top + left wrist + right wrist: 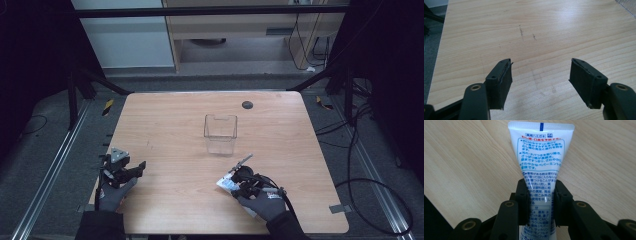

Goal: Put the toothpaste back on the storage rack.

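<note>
A light wooden table (170,130) carries the things, its grain running across and a few dark scuff marks (521,30) on its left part. A clear plastic box (220,133) stands near its middle, a round dark cap (247,104) sits toward its far edge, and a white toothpaste tube (226,183) lies near its front right.

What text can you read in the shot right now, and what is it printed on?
"薬用ハミガキ": boxed heading on the white tube clamped in the right gripper.
"むし歯・口臭を予防する": red line below it.
"さわやかなペパーミント": blue body text.
Remaining small print: too fine to read reliably.
Wooden table, clear container: no text.
</note>
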`<state>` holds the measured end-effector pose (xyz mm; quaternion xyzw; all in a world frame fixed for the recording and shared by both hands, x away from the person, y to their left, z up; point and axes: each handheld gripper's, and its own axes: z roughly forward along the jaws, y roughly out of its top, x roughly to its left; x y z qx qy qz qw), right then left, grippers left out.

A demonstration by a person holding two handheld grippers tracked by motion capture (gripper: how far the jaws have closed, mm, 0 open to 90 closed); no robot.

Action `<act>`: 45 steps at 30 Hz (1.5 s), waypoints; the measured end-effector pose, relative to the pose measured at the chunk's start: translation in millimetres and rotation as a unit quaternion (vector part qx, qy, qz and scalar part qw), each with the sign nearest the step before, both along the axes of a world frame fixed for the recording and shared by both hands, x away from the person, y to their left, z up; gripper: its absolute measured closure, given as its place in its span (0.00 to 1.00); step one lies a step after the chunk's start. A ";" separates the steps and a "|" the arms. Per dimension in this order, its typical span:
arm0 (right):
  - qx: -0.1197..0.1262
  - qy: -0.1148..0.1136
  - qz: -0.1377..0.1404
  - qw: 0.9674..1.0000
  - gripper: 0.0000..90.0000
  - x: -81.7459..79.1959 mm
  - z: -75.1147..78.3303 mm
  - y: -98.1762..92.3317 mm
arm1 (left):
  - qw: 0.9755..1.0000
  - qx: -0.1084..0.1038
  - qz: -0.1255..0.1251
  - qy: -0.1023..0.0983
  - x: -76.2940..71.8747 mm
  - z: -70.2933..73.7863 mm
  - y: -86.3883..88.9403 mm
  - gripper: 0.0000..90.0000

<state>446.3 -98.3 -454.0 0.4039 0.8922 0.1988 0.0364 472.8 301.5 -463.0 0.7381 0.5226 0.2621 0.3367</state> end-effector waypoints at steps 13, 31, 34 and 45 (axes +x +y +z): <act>0.139 -0.093 -0.025 0.986 0.81 -3.2 50.4 -32.9 | 1.000 0.001 0.002 0.000 0.0 -0.1 -0.6 0.37; 0.260 -0.245 -0.098 0.929 0.81 23.9 90.4 -42.8 | 1.000 0.000 0.003 0.000 0.0 -0.8 -0.8 0.37; 0.275 -0.266 -0.107 0.918 0.81 30.6 96.6 -41.8 | 1.000 0.000 0.005 -0.003 -0.3 -0.5 -0.7 0.37; 0.287 -0.303 -0.133 0.899 0.81 64.0 106.6 -32.6 | 1.000 -0.001 0.009 -0.005 -0.8 -0.9 -0.3 0.37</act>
